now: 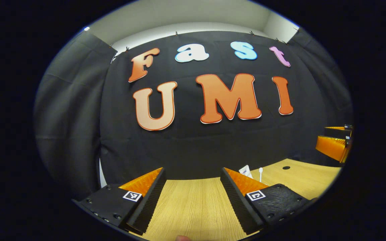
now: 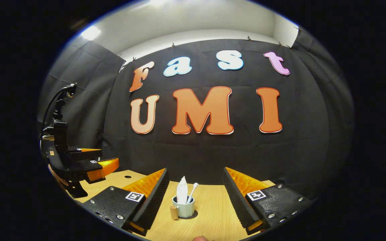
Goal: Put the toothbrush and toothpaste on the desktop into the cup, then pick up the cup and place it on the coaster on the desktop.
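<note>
A pale cup (image 2: pixel 183 208) with a wooden handle stands upright on the wooden desktop (image 2: pixel 213 217). A white toothpaste tube (image 2: pixel 181 190) and a white toothbrush (image 2: pixel 193 189) stick out of it. A dark patch lies under the cup; whether it is the coaster or a shadow I cannot tell. My right gripper (image 2: pixel 194 169) is open, its fingers on either side of the cup and apart from it. My left gripper (image 1: pixel 192 168) is open over bare wood. In the left gripper view the toothpaste tube (image 1: pixel 245 170) and toothbrush (image 1: pixel 260 171) peek out past its right finger.
The left gripper (image 2: pixel 109 157) hovers open at the far left, above the desk. The right gripper (image 1: pixel 320 135) shows at the right edge. A small round hole (image 2: pixel 128 176) (image 1: pixel 286 167) sits in the desktop (image 1: pixel 193 207). The black cloth wall closes off the back.
</note>
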Tool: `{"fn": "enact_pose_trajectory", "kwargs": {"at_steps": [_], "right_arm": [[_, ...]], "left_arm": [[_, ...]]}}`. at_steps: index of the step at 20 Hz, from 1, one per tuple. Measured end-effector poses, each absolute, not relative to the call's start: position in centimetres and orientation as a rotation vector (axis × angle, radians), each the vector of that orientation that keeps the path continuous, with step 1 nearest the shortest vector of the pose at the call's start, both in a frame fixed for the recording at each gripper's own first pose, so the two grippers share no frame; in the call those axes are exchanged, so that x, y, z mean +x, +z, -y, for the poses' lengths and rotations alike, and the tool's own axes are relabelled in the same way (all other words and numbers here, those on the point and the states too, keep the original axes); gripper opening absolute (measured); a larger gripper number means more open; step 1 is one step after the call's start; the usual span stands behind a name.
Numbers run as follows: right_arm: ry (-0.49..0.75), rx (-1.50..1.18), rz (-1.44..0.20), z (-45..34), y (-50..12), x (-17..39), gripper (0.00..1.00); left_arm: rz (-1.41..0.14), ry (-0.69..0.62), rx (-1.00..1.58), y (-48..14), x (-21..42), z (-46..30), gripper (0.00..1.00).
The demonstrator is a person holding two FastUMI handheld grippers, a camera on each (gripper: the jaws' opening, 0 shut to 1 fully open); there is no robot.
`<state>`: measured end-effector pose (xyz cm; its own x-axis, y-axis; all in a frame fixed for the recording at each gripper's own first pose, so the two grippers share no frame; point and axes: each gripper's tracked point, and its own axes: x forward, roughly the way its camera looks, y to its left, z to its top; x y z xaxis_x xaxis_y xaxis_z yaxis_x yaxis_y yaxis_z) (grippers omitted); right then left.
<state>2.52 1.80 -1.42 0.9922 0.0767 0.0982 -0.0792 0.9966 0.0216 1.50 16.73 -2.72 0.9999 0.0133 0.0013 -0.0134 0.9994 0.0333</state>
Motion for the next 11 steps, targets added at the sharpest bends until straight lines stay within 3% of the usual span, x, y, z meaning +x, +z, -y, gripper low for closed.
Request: {"fn": "enact_pose_trajectory", "kwargs": {"at_steps": [5, 11], "right_arm": [[0.138, 0.027, 0.106, -4.3, -1.5, 2.6, 0.95], [0.125, 0.016, 0.094, -4.2, -2.0, 3.3, 0.96]], "left_arm": [[-0.012, 0.036, -0.012, -4.5, 0.3, -18.9, 0.97], [0.011, 0.009, -0.013, -5.0, 0.8, -18.3, 0.98]]}}
